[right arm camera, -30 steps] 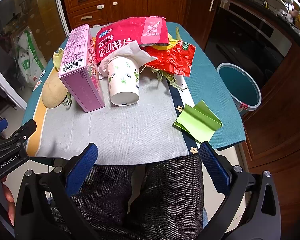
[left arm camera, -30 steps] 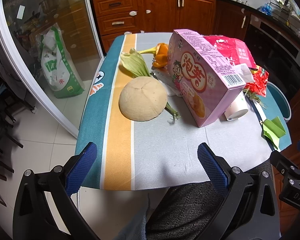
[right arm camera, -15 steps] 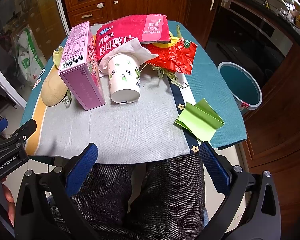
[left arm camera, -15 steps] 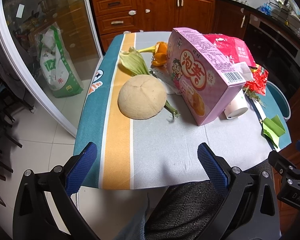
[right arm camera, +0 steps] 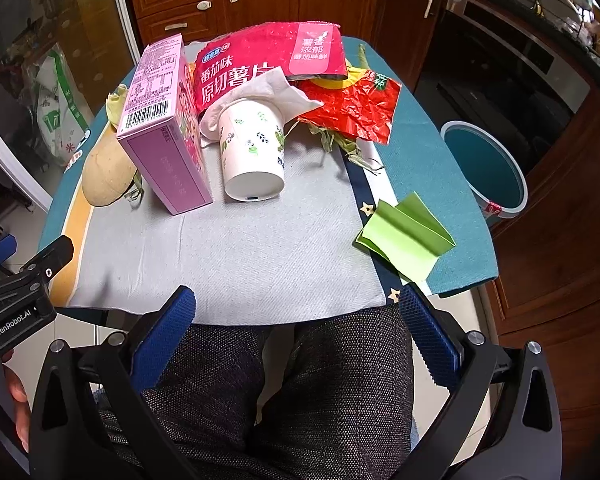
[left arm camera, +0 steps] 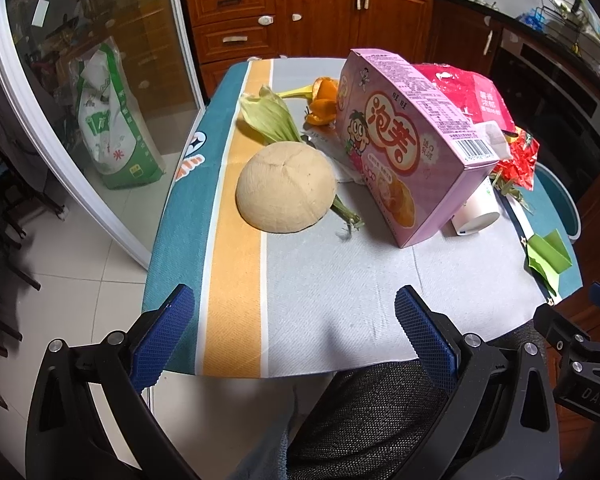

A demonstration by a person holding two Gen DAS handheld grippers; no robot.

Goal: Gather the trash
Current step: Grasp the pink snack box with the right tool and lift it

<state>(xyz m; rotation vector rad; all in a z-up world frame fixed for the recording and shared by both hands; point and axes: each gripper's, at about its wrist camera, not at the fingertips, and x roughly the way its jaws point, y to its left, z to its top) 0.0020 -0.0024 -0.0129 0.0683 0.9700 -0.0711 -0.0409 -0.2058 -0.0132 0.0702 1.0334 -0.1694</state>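
Ahead of our two grippers, on the cloth-covered table (right arm camera: 260,264), we list the following. Left gripper (left arm camera: 294,322): blue-padded jaws spread wide, holding nothing, poised over the near table edge. Right gripper (right arm camera: 296,320): jaws likewise released and empty, above our lap at the near edge.

Straight beyond the left gripper: one tan, domed half shell of fruit rind (left arm camera: 286,186), flat side down. Behind it: a pale green leafy husk (left arm camera: 268,114) and curled orange peel (left arm camera: 322,102). To the right of the rind: a pink cardboard snack box (left arm camera: 404,140), standing tilted.

Beyond the right gripper: a white paper cup with green leaf print (right arm camera: 252,148), lying on its side with its base toward us, a crumpled white tissue (right arm camera: 260,90) at its mouth, just beside the box. Behind these: a red crisp bag (right arm camera: 268,56) and a crinkled red foil wrapper (right arm camera: 356,108). Forward and right: a folded green paper (right arm camera: 404,236) near the table's edge. Off the table, farther right: a round teal bin (right arm camera: 486,168) on the floor.
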